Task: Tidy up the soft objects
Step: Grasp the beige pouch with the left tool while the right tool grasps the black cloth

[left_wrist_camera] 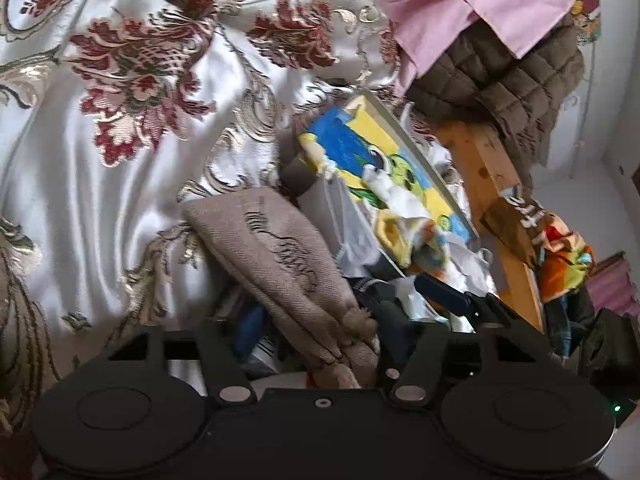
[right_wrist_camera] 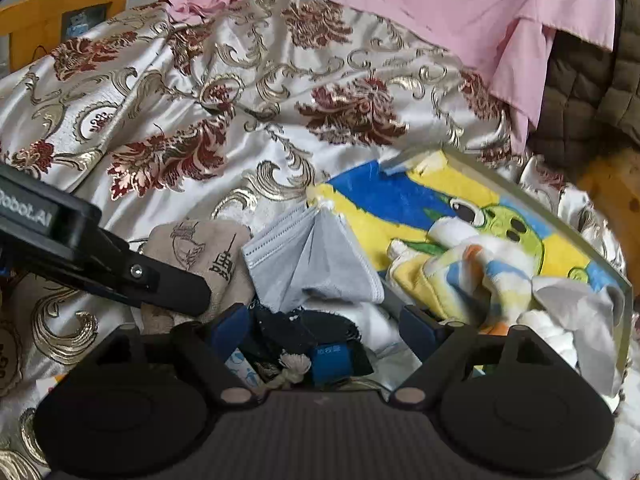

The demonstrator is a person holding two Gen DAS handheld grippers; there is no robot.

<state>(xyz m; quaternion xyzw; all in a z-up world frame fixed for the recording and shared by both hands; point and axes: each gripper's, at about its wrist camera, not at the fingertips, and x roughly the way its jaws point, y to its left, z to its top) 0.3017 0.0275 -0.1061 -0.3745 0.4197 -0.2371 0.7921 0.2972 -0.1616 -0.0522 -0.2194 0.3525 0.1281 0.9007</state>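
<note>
A beige cloth with dark printed drawings (left_wrist_camera: 280, 248) lies on a heap of soft things and runs down between the fingers of my left gripper (left_wrist_camera: 324, 320). The jaws stand partly apart around it, with a dark gap on the left side. Its black finger rests on the beige cloth (right_wrist_camera: 200, 252) in the right wrist view. My right gripper (right_wrist_camera: 326, 324) is open above a black fabric piece (right_wrist_camera: 304, 332), blue pads wide apart and nothing between them. Ahead lie a grey face mask (right_wrist_camera: 312, 264), a blue and yellow cartoon towel (right_wrist_camera: 400, 200) and a small striped fluffy cloth (right_wrist_camera: 460, 272).
A white satin bedspread with red and gold flowers (left_wrist_camera: 120, 160) covers the left and far side. A pink sheet (left_wrist_camera: 460, 0) and a brown quilted blanket (left_wrist_camera: 500, 72) hang over the wooden bed frame (left_wrist_camera: 488, 168). A clear rim (right_wrist_camera: 520, 184) borders the towel. Orange printed fabric (left_wrist_camera: 568, 256) hangs at right.
</note>
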